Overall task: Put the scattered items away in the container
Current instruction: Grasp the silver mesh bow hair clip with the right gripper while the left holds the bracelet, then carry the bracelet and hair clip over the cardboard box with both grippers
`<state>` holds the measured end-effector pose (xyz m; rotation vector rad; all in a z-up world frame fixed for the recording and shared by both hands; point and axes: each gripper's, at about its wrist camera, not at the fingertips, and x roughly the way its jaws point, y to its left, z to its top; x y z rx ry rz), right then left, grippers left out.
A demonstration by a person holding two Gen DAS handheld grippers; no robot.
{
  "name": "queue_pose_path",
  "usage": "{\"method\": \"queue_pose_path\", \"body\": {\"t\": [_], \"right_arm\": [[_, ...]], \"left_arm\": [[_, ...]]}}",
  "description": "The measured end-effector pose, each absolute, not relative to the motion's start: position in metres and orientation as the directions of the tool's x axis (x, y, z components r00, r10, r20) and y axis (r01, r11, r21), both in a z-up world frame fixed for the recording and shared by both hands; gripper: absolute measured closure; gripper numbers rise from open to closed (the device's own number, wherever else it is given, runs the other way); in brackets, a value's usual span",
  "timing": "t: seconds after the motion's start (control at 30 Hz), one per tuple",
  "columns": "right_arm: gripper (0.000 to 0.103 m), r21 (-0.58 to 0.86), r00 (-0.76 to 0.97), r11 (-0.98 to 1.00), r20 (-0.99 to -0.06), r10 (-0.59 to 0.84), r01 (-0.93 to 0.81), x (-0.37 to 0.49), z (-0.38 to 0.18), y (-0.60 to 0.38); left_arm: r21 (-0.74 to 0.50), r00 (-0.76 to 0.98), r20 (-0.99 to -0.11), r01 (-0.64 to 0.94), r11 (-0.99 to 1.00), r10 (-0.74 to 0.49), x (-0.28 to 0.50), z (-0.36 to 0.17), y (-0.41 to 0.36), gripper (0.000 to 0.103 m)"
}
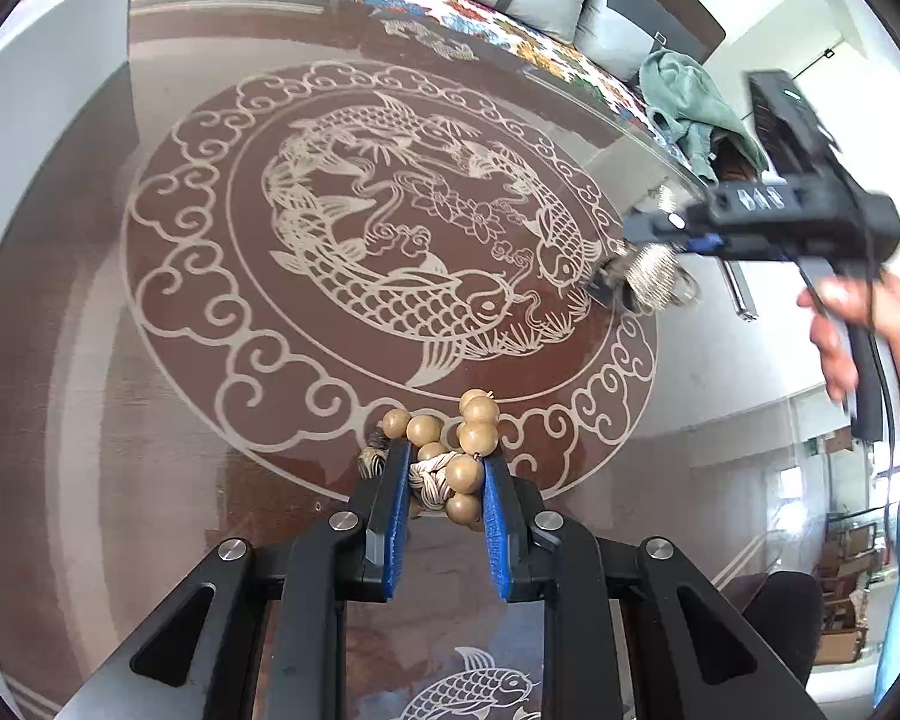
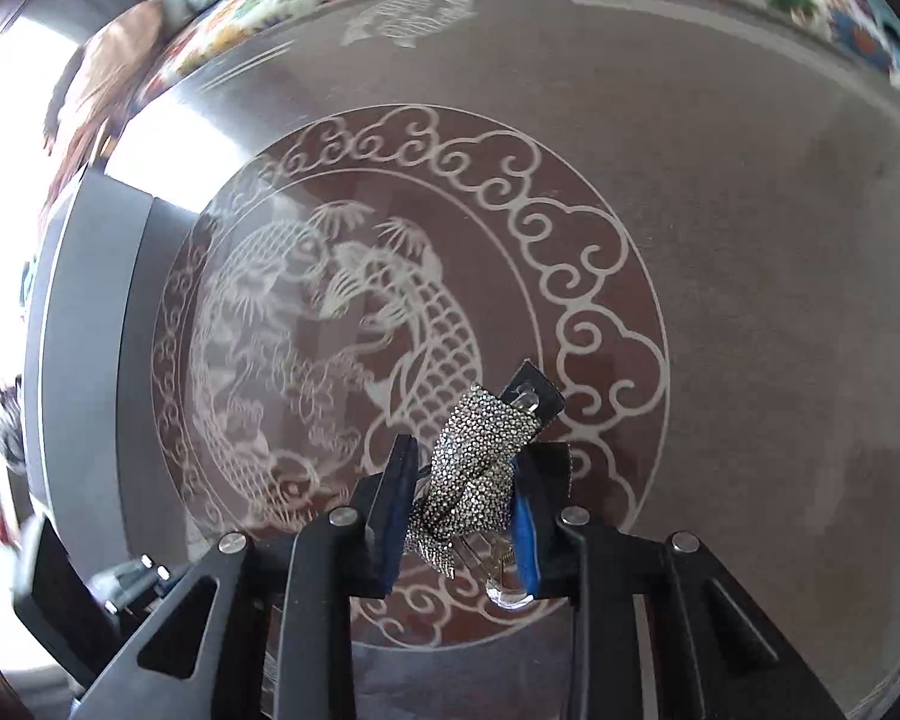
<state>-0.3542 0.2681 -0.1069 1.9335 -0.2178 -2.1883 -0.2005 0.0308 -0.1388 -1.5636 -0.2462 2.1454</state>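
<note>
My left gripper [image 1: 444, 468] is shut on a wooden bead bracelet [image 1: 450, 438] with tan round beads and a woven knot, held over the glass table. My right gripper [image 2: 465, 480] is shut on a rhinestone bow hair clip [image 2: 480, 450], silver and sparkly on a black backing card. In the left wrist view the right gripper [image 1: 630, 282] shows at the right, held by a hand, with the bow clip [image 1: 654, 276] in its fingers. A grey container [image 1: 42, 96] stands at the table's far left; it also shows in the right wrist view [image 2: 84, 324] at the left.
The round glass table [image 1: 210, 360] has an etched koi fish medallion. A sofa with floral cover [image 1: 450, 6] and grey cushions runs behind it. A green cloth [image 1: 690, 102] lies at the sofa's right end. A person's hand [image 1: 870, 336] holds the right gripper.
</note>
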Motion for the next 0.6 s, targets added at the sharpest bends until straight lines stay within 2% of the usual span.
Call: {"method": "queue_pose_path", "body": {"t": [0.1, 0.33, 0.6], "right_arm": [[0.074, 0.261, -0.188, -0.958, -0.941, -0.281, 0.122, -0.32, -0.086, 0.265], [0.074, 0.107, -0.368, -0.965, -0.909, -0.193, 0.241, -0.21, -0.054, 0.234], [0.074, 0.046, -0.361, -0.948, -0.918, -0.164, 0.315, -0.145, -0.055, 0.189]], "left_arm": [[-0.407, -0.28, -0.834, -0.269, -0.873, 0.475, -0.189, -0.123, 0.035, 0.081], [-0.339, -0.356, -0.827, -0.303, -0.891, 0.436, -0.137, -0.088, 0.062, 0.081], [-0.311, -0.335, -0.845, -0.324, -0.893, 0.416, -0.112, -0.08, 0.051, 0.081]]}}
